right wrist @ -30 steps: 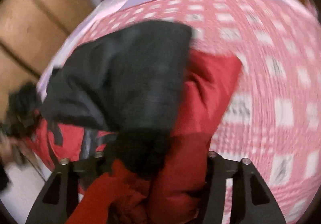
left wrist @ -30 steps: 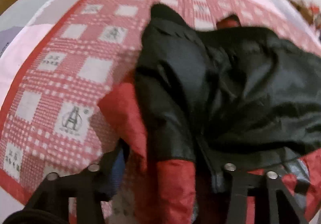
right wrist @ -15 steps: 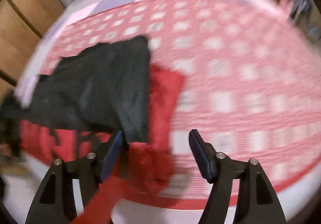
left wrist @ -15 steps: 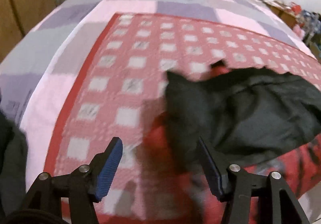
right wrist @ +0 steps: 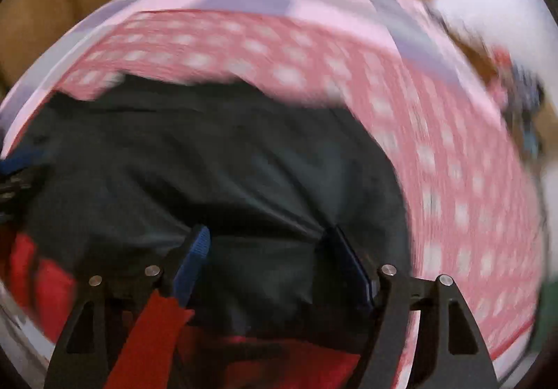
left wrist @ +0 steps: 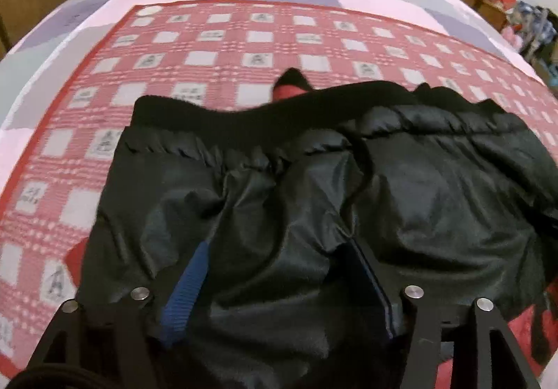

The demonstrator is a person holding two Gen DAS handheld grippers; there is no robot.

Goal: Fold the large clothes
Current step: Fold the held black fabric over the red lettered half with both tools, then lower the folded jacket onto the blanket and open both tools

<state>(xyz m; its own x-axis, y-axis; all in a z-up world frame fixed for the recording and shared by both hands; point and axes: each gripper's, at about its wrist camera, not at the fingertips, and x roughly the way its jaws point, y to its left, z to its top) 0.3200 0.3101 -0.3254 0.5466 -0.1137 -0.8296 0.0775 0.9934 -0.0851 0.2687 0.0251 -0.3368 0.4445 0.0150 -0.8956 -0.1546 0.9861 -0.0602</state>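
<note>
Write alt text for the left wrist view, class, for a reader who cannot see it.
A black jacket with red trim lies spread, shiny lining up, on a red and white checked blanket covering a bed. The left gripper stands open over its near edge, its jaws having just widened, with black fabric between the blue-padded fingers.

Your tools are back over the jacket

Your left tool (left wrist: 275, 281) and right tool (right wrist: 268, 267), jaws opening wider, now hover over the black lining of the jacket (left wrist: 348, 200), which lies spread flatter, covering most of its red shell.
</note>
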